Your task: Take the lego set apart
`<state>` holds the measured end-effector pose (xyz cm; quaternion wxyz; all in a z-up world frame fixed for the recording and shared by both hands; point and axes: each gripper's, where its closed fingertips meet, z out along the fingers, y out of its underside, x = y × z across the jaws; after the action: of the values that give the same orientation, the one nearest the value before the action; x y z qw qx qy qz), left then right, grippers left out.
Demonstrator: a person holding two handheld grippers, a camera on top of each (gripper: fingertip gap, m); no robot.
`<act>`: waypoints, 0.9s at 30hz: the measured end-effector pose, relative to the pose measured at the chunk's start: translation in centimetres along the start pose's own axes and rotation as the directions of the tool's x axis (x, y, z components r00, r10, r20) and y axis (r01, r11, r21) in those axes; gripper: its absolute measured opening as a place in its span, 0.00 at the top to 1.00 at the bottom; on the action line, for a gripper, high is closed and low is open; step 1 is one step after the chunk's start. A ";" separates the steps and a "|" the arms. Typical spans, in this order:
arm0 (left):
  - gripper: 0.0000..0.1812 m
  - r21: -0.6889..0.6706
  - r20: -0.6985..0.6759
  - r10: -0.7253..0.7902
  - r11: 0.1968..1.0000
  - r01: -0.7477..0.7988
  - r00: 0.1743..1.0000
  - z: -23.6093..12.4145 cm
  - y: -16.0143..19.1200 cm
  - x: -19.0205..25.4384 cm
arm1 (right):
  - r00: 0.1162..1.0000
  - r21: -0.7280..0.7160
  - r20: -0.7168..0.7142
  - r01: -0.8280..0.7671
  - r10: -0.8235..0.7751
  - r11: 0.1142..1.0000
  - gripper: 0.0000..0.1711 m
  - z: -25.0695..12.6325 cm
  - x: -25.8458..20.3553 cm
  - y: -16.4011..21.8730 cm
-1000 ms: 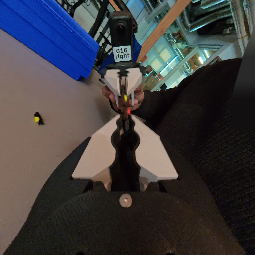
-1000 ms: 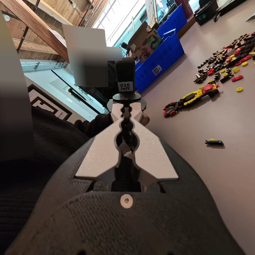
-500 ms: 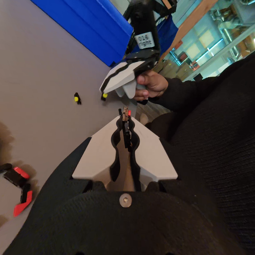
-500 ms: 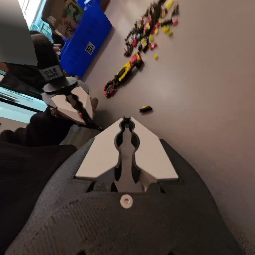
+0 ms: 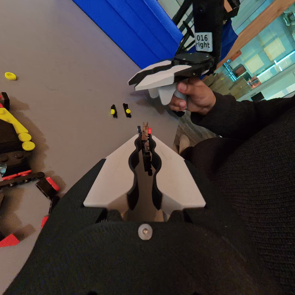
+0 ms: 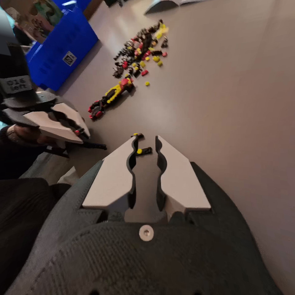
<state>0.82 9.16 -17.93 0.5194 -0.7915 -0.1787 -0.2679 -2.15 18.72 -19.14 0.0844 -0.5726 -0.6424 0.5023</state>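
Observation:
My left gripper (image 5: 144, 136) is shut on a thin black and brown lego assembly (image 5: 145, 130) with a red stud; the assembly stands on edge between the pads and sticks out past the tips. It also shows in the right wrist view (image 6: 80, 133), with a black strip (image 6: 94, 145) jutting out. My right gripper (image 6: 146, 137) is open and holds nothing, just above the table. Two small black pieces with yellow studs lie on the table beneath it (image 6: 144, 150) (image 6: 137, 135). They also show in the left wrist view (image 5: 127, 110) (image 5: 113, 111), with the right gripper (image 5: 132, 84) up and to their right.
A partly built black, yellow and red model (image 6: 111, 95) (image 5: 14, 135) lies left of the small pieces. A pile of loose pieces (image 6: 140, 52) lies farther back. A blue bin (image 6: 60, 52) (image 5: 135, 28) stands at the table's far left. The table edge (image 5: 175, 130) runs near my left fingertips.
The right gripper pulled a black piece with a yellow stud off the assembly held by the left. It carried the piece to the table, opened and let it go beside the other small piece.

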 end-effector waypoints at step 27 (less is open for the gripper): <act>0.86 0.222 -0.294 -0.179 0.943 0.249 0.939 -0.7 -3.9 3.6 | 0.763 -0.056 0.592 -0.282 0.259 0.958 0.98 -1.2 -10.3 -0.6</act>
<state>1.36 10.10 -12.72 0.6039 -0.6497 -0.2252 -0.4030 1.71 11.07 -13.33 -0.1838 -0.4715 -0.5379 0.6742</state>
